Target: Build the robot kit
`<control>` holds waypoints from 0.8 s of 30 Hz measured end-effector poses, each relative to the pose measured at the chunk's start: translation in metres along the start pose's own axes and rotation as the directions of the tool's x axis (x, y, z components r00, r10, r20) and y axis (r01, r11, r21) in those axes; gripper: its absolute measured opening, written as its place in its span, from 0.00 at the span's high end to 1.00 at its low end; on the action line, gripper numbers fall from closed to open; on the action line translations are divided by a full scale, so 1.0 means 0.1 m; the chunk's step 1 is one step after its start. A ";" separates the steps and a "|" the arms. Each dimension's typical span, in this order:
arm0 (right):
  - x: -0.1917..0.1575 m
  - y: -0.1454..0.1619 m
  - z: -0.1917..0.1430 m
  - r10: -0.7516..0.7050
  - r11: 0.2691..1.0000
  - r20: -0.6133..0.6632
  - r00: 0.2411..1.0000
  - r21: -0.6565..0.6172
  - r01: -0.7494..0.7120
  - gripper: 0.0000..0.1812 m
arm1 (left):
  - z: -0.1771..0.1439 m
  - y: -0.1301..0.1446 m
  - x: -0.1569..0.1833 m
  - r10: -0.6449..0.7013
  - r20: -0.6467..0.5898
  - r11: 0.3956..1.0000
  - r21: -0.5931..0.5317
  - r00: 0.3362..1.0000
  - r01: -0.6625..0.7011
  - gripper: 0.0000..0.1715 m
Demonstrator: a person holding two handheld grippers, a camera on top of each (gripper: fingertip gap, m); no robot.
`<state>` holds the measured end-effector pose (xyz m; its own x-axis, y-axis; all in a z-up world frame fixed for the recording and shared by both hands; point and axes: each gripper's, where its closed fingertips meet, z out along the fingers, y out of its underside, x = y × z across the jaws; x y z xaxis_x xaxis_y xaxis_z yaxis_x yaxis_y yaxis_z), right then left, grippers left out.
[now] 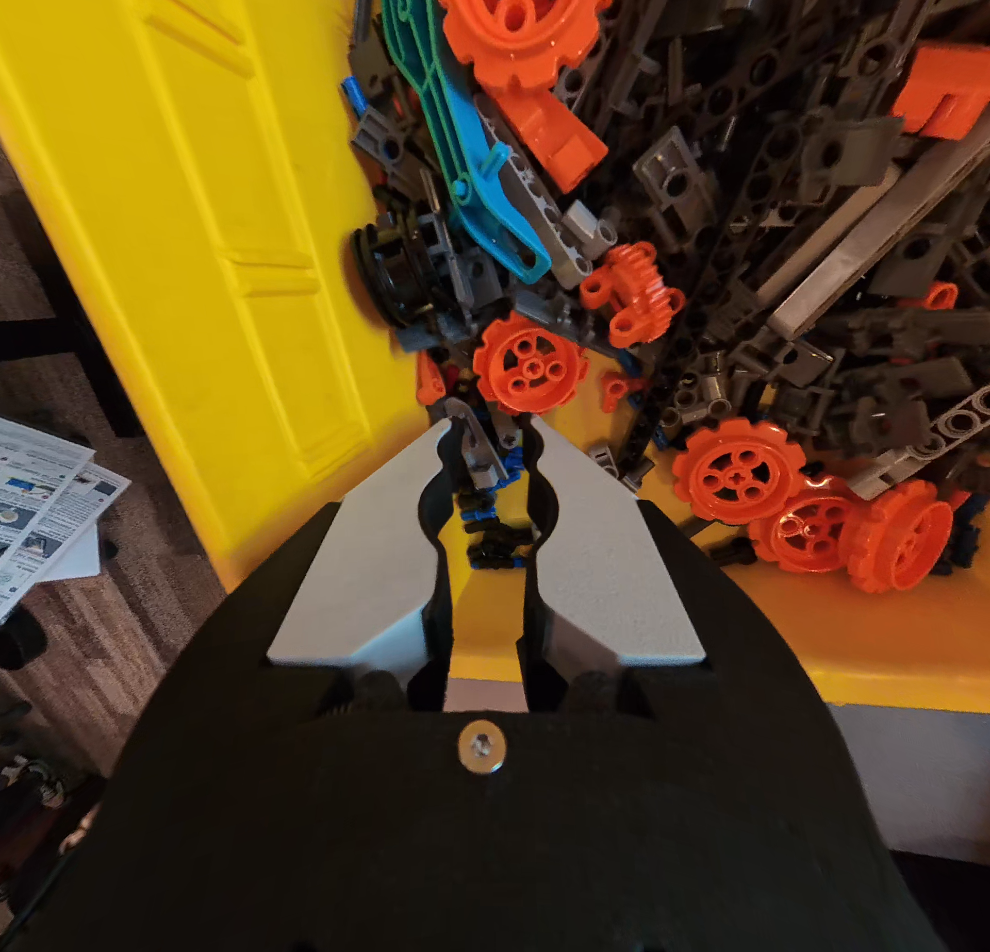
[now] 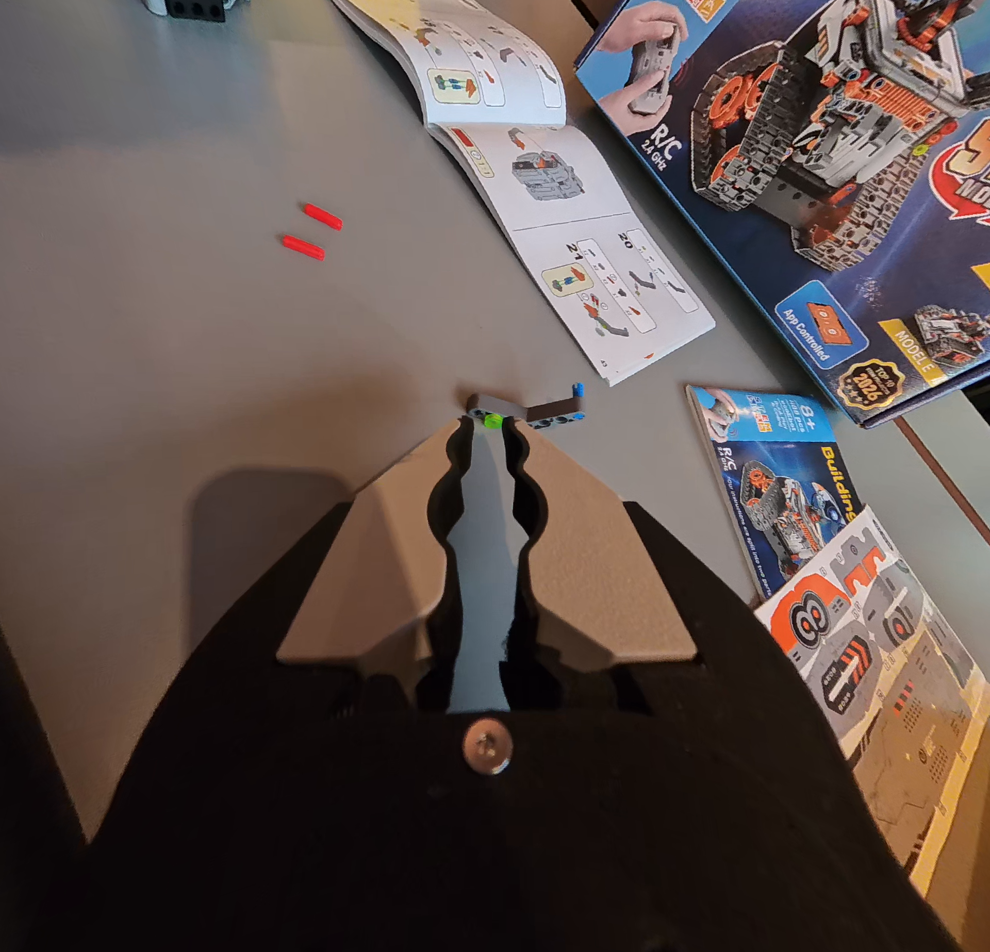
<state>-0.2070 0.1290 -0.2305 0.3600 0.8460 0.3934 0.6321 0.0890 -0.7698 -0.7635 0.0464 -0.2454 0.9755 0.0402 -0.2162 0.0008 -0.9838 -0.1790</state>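
Jaws of the left gripper [image 1: 490, 424] stand narrowly apart around a small grey piece [image 1: 478, 457] in the yellow bin [image 1: 214, 283], while the right gripper [image 2: 488, 423], similarly parted, brackets a green stud [image 2: 493, 421] on a grey beam [image 2: 554, 408] lying on the table [image 2: 160, 337] near 2 red pins [image 2: 321, 217]; whether either actually grips, I cannot tell.

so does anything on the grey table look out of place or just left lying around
Two small red pins lie loose on the bare grey table, apart from the open instruction booklet and the box. Otherwise nothing looks spilled or damaged. The right gripper has its tips at a small grey assembly with a green stud.
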 end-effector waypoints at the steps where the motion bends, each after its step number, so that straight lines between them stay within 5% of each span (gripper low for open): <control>1: -0.01 0.00 0.00 -0.006 1.000 0.002 1.000 -0.002 0.006 0.94 | -0.01 -0.05 0.02 0.020 -0.007 0.999 0.033 1.000 -0.020 0.89; 2: -0.02 0.00 0.01 -0.012 1.000 0.004 1.000 -0.003 0.012 0.94 | -0.03 -0.12 0.06 0.040 -0.022 0.996 0.080 0.999 -0.038 0.97; 5: -0.04 0.01 0.02 -0.021 1.000 0.013 1.000 -0.011 0.021 0.94 | -0.17 -0.24 0.01 0.050 0.056 0.982 0.177 0.997 -0.059 0.96; 9: -0.06 0.02 0.02 -0.028 0.999 0.018 0.999 -0.017 0.028 0.94 | -0.12 0.00 -0.16 0.001 0.159 1.000 0.029 0.987 -0.006 0.91; 15: -0.09 0.02 0.03 -0.040 0.999 0.029 0.999 -0.022 0.040 0.94 | 0.07 0.04 -0.01 -0.072 0.056 0.997 -0.001 0.996 0.072 0.78; 19: -0.11 0.02 0.04 -0.048 0.998 0.040 0.998 -0.026 0.049 0.94 | 0.09 0.04 -0.14 0.023 0.152 1.000 -0.012 0.988 -0.022 0.94; 24: -0.13 0.02 0.04 -0.059 0.998 0.041 0.997 -0.028 0.060 0.94 | -0.08 -0.10 -0.12 -0.013 0.063 0.997 0.075 0.998 0.008 0.94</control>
<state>-0.2130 0.1209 -0.2394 0.2937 0.8600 0.4173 0.6715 0.1250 -0.7304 -0.7739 0.0544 -0.2337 0.9596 0.0637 -0.2741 -0.0079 -0.9676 -0.2524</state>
